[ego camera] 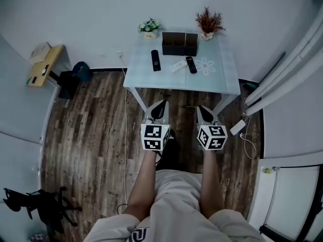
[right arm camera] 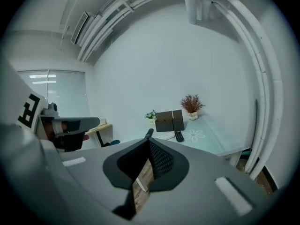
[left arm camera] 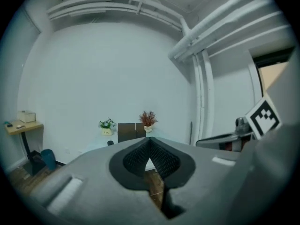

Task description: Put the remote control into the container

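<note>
Got the slim black plastic remote control [ego camera: 191,64] lying flat on the pale glass surface [ego camera: 222,79], just before the dark open-top box container [ego camera: 179,43]. Holding left gripper [ego camera: 161,105] and right gripper [ego camera: 200,108] well short, fingers together, empty. Should open early, pinch across narrow sides. Mind the front edge; got loads of wood-plank floor [ego camera: 91,135].

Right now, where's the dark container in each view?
Head view: container at top centre, on the far edge of the table.
Left gripper view: just left of centre, a little below mid-height.
Right gripper view: just right of centre, a little below mid-height.
Shared landmark: the reddish plant, right of the container in every view.
</note>
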